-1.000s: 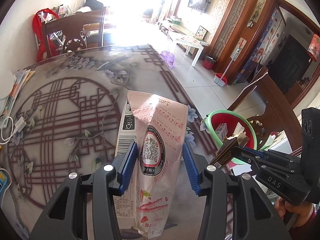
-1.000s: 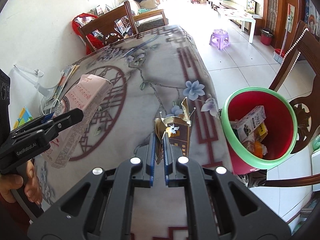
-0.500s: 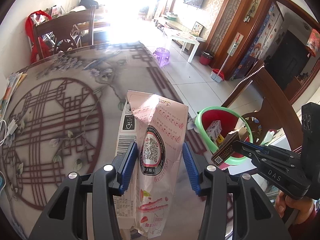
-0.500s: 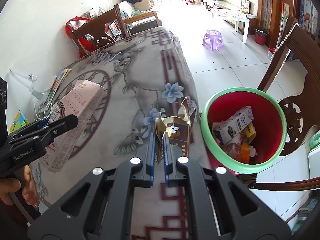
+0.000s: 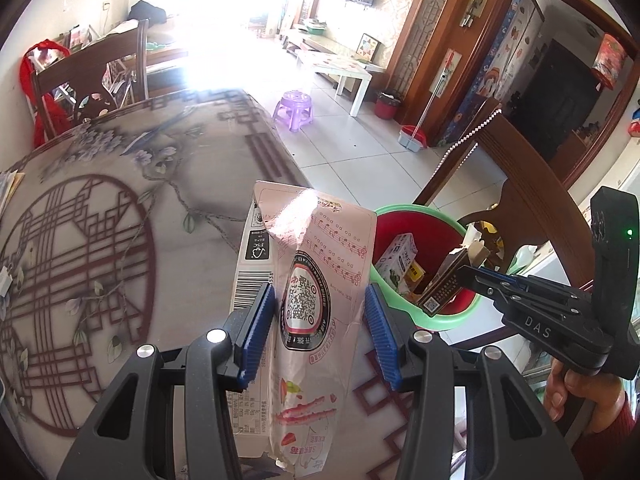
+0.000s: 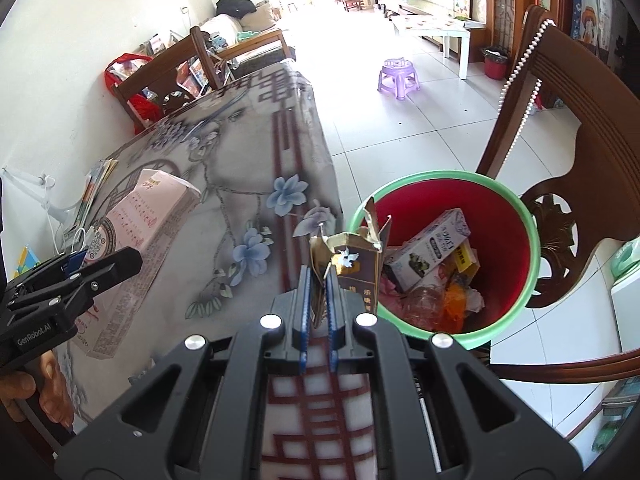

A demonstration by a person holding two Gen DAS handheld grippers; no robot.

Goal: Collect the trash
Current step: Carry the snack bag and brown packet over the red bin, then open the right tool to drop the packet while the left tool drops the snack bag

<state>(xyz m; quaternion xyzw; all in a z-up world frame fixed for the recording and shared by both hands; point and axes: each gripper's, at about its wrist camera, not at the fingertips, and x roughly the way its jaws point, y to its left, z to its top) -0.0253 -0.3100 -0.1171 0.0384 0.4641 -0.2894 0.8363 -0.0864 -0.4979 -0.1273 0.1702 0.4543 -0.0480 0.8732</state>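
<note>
Both claws carry trash toward the bin at the bench edge. Left claw [image 5: 320, 330] is clamped on a pink carton [image 5: 320, 280], its pads bearing on the two broad faces low on the carton's length; the carton fills the lower centre of the left wrist view, held clear above the bench [image 5: 120, 220]. Its long axis runs along the claw's fingers, top end pointing up-frame, toward the bin. Gripping it low leaves the free end leading, likely so it can tip in first. Right claw [image 6: 316, 304] is pinched nearly together on a thin flap of a torn brown pack [image 6: 352, 268], lower centre of the right wrist view; the pack stands roughly upright, ragged open top upward, its right edge overlapping the bin's rim in the frame. The red bin [image 6: 520, 216] with green rim sits at centre right, on the floor beside a wooden chair [image 6: 592, 128], already holding boxes and wrappers. Judgement: transport step, neither item yet released; both still need to come fully over the opening.
</note>
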